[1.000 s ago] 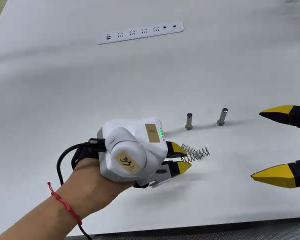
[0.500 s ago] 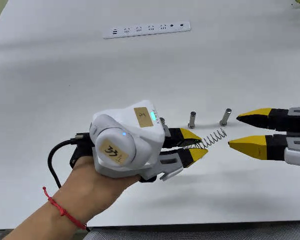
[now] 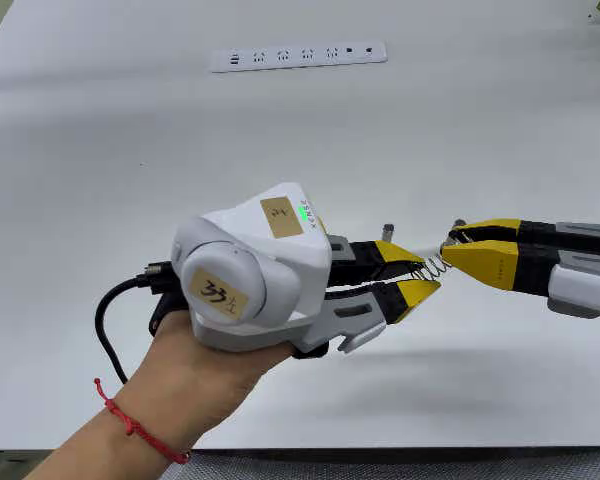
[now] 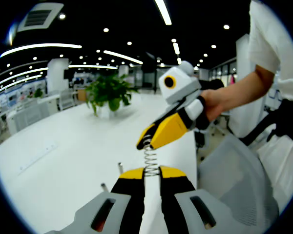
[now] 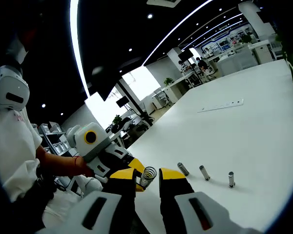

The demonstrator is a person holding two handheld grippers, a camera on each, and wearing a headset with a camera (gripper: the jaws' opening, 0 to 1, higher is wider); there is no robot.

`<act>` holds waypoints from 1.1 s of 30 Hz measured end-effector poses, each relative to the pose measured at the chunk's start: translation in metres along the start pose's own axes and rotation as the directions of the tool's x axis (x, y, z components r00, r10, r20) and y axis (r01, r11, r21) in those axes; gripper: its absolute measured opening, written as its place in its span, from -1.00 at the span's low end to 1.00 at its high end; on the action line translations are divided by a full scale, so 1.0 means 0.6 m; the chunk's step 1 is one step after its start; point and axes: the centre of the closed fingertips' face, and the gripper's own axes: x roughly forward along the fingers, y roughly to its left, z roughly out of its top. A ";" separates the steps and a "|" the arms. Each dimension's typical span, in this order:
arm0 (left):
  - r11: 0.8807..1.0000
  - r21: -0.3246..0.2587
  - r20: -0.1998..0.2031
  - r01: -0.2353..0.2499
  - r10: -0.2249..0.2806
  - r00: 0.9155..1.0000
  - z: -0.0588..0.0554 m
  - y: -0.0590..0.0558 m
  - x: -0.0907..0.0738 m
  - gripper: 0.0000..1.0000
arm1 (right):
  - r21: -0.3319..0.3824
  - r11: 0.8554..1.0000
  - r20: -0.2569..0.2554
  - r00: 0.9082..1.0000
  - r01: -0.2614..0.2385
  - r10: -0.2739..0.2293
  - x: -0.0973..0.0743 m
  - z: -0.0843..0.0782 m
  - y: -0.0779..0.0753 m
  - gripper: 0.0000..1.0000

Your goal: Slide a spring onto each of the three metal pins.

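A short metal spring (image 3: 431,267) hangs in the air between my two grippers. My left gripper (image 3: 412,275), in a hand at the centre, is shut on its near end. My right gripper (image 3: 452,250) comes in from the right and is shut on the far end. From the left gripper view the spring (image 4: 150,158) rises from my left gripper (image 4: 151,171) up to the right gripper's yellow tips. In the right gripper view the spring's end (image 5: 147,176) sits in my right gripper (image 5: 147,175). Three pins stand on the table: one (image 5: 183,169) looks wound with a spring, two (image 5: 204,172) (image 5: 231,179) are bare.
A white power strip (image 3: 298,56) lies at the far side of the white table (image 3: 130,180). The top of one pin (image 3: 387,229) peeks out behind the left gripper. A black cable (image 3: 115,310) runs from the left gripper past the hand.
The left gripper lifted the spring off the table. The right gripper moved in from the right, narrowed its jaws and closed on the spring's free end.
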 end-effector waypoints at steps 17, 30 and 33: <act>0.999 -0.026 0.023 0.021 -0.020 1.000 0.011 -0.005 0.008 -0.79 | 0.048 0.999 0.042 0.999 -0.011 0.009 -0.005 0.014 0.014 -0.77; 0.999 -0.036 0.011 0.033 -0.033 0.999 0.005 -0.012 0.008 -0.78 | -0.035 0.999 -0.023 1.000 -0.007 0.006 0.000 0.007 0.030 -0.77; 0.998 -0.040 0.006 0.038 -0.038 0.999 0.002 -0.013 0.010 -0.77 | -0.070 0.998 -0.049 0.999 -0.007 0.003 0.001 0.005 0.034 -0.77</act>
